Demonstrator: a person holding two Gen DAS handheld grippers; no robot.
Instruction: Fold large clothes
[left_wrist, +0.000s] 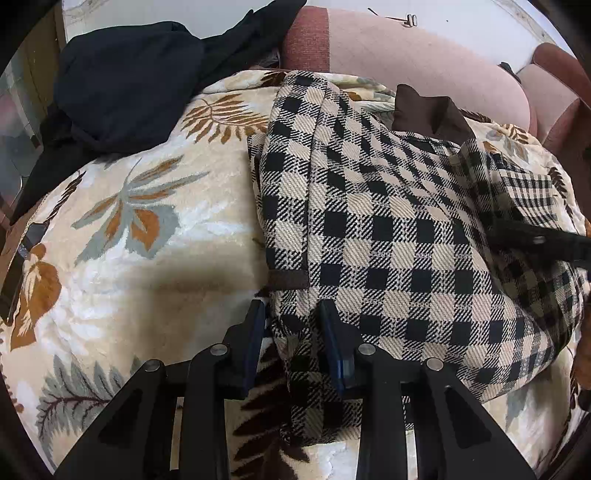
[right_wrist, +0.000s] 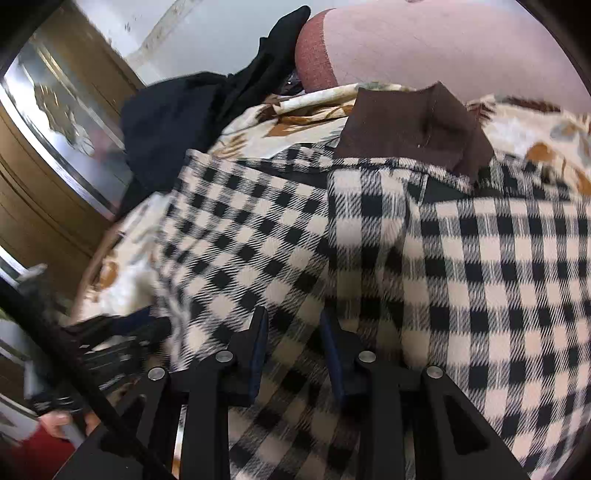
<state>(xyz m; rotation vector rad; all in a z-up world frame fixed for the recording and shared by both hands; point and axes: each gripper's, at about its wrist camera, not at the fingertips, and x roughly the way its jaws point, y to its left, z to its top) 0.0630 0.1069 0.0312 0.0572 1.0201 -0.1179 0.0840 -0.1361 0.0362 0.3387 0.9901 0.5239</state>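
A large black-and-cream checked garment with a brown collar lies partly folded on a leaf-patterned blanket. My left gripper is open, its jaws either side of the garment's near hem edge. The other gripper shows as a dark shape at the right, over the garment's right side. In the right wrist view the checked garment fills the frame, brown collar at the top. My right gripper is open just above the cloth, nothing between its jaws.
A heap of black clothes lies at the back left of the blanket. A pink and maroon sofa back runs behind. A wooden cabinet with a glass panel stands to the left.
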